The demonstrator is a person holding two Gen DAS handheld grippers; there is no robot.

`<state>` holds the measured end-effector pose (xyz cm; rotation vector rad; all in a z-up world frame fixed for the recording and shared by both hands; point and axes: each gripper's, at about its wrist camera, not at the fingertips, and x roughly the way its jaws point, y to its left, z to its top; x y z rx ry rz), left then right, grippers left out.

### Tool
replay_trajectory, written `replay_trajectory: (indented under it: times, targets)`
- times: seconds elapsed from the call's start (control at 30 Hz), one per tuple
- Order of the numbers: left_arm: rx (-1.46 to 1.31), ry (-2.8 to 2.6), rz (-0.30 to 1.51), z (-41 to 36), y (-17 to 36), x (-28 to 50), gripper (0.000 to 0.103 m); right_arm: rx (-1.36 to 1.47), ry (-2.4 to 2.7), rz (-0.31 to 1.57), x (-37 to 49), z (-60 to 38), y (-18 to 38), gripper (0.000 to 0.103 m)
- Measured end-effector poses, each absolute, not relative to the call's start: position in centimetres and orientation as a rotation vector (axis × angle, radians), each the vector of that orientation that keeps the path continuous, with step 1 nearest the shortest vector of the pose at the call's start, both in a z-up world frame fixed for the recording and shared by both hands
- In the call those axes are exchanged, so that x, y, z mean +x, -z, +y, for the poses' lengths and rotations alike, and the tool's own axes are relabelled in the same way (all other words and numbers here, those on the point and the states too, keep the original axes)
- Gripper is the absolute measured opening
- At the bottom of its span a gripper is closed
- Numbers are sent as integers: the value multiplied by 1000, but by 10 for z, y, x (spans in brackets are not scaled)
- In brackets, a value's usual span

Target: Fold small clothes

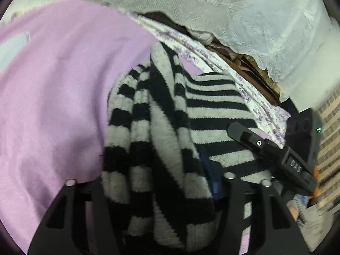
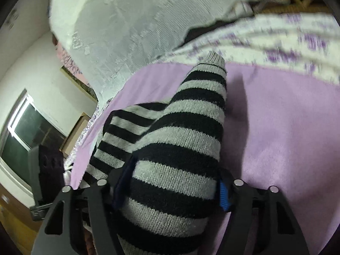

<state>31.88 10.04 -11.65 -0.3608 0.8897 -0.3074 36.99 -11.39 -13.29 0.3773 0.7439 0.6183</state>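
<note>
A black-and-grey striped knit garment (image 1: 161, 127) hangs bunched over a lilac sheet (image 1: 53, 95). My left gripper (image 1: 161, 191) is shut on a thick fold of it; the fabric fills the gap between the jaws. In the right wrist view the same striped garment (image 2: 176, 153) is clamped in my right gripper (image 2: 170, 193), blue pads (image 2: 223, 193) pressing its sides, a sleeve end pointing up toward the far edge. The right gripper's body (image 1: 276, 153) shows at the right of the left wrist view, close beside the garment.
A white lace cover (image 1: 233, 10) lies beyond the lilac sheet, with a purple-flowered white cloth edge (image 2: 276, 36) between. Brown items with a zipper (image 1: 223, 51) sit under the lace. A window (image 2: 25, 127) and a dark chair (image 2: 48, 170) are at the left.
</note>
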Motion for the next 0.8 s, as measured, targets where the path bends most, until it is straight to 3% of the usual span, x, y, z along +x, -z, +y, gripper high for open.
replay_trajectory:
  times: [0.3, 0.8]
  targets:
    - [-251, 346, 750, 72, 81, 277, 45, 313, -574, 605, 318, -138, 94, 65]
    - [-71, 554, 688, -46, 54, 166, 45, 328, -387, 516, 165, -252, 66, 65]
